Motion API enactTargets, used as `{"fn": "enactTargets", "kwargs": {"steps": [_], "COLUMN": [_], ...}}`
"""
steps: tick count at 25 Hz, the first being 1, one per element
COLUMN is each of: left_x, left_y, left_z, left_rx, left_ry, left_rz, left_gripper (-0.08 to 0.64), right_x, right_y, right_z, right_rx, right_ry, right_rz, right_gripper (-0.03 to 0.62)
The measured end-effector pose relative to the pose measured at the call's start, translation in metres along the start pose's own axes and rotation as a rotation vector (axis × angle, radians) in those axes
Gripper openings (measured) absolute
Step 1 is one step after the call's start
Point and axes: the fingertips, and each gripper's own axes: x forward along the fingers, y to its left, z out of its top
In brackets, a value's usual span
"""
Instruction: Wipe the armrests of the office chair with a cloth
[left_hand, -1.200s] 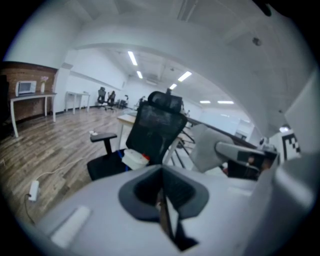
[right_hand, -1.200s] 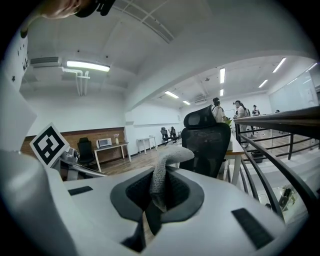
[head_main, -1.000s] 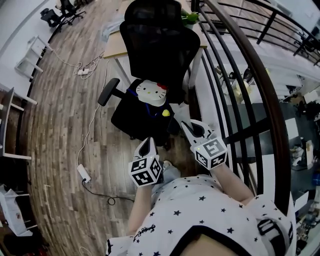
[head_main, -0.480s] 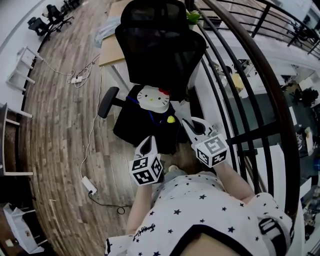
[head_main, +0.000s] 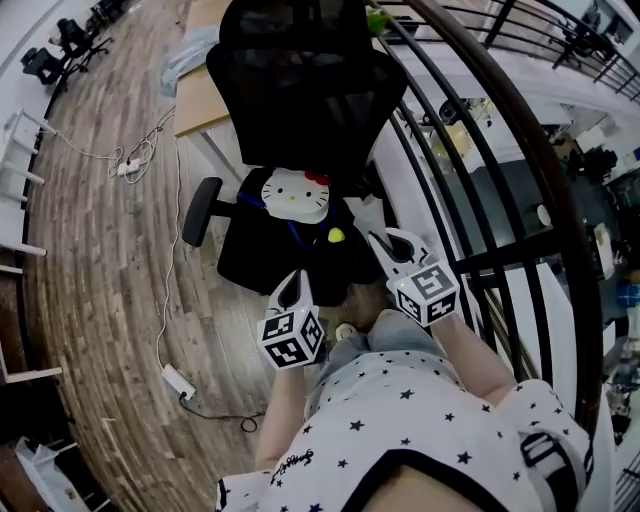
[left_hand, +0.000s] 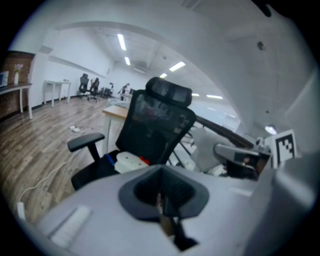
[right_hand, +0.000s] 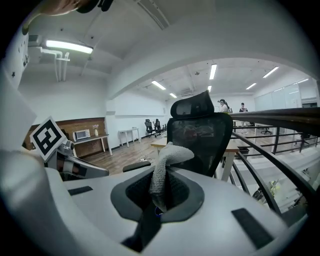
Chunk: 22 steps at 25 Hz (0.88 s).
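Looks like an open-plan office for sure. Mesh office chair (head_main: 310, 90) at a desk (head_main: 195, 105), more wheeled chairs (head_main: 45, 62) parked far off on the left, wood-plank floor (head_main: 100, 250) with a power strip (head_main: 178, 380), strip lights (right_hand: 68, 47) overhead, dark railing (head_main: 530, 170) along the right.

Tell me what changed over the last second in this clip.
Little. The view swung slightly, so the black mesh office chair drifted a bit left in the head view. The left gripper and right gripper kept their places in front of the person. Nothing was visibly taken or released; the right gripper holds a grey towelling cloth.
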Motion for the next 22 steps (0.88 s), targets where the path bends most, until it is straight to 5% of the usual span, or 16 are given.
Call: {"fn": "enactTargets", "kwargs": {"steps": [13, 22], "left_x": [0.025, 0.053], "left_y": [0.009, 0.013], "left_z": [-0.025, -0.037], "left_rx": [-0.048, -0.075], "left_ry": [0.071, 0.127], "left_rz": [0.039, 0.074], "left_gripper": [0.003, 0.003], "right_x": [0.024, 0.062], "right_y": [-0.077, -0.123], "right_z": [-0.057, -0.102], "right_rx": [-0.002, -0.050], "right_ry": [0.136, 0.262], "right_rz": [-0.131, -0.122], "right_gripper": [0.026, 0.026]}}
